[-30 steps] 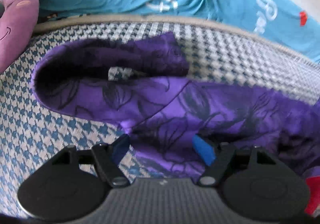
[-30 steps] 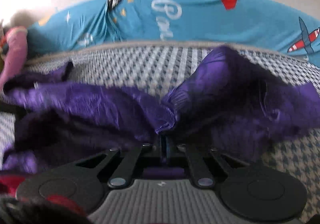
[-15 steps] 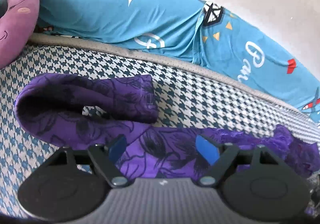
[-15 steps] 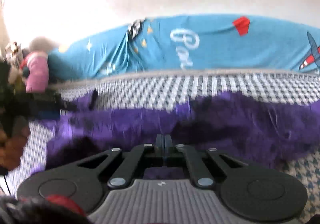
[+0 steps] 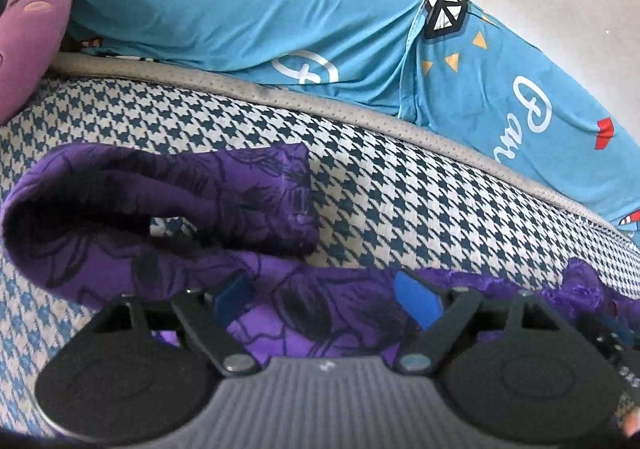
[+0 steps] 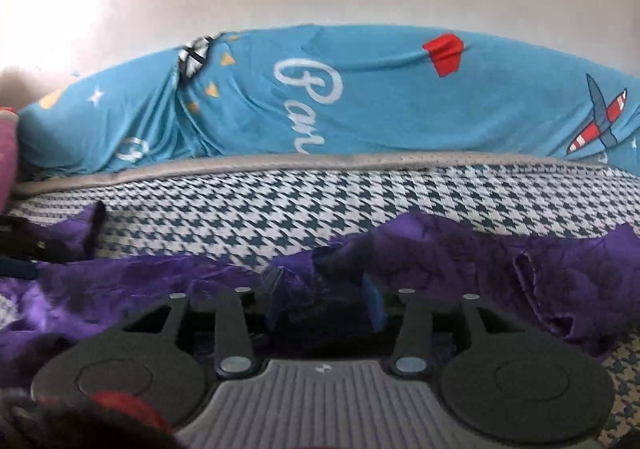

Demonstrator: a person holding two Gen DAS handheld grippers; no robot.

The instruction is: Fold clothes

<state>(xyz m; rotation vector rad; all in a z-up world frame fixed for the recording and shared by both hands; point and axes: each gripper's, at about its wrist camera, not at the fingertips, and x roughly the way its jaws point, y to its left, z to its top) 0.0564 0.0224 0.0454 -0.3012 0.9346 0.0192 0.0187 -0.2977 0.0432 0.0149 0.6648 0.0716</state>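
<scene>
With both tongs, the left tongs [image 5: 326, 299] and the right tongs [image 6: 326, 299], spread over the purple printed garment [image 5: 168, 201] on the houndstooth bed [image 5: 400, 201], neither apparently gripping, smoothing the rumpled right side looked wise before folding.

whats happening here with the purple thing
A person is folding a purple garment on a houndstooth bed, a claw in each hand. The left claw is open, hovering over the cloth with one sleeve already doubled back. The right claw is open too, with crumpled fabric bunched between its fingers. A blue duvet lies behind.
</scene>
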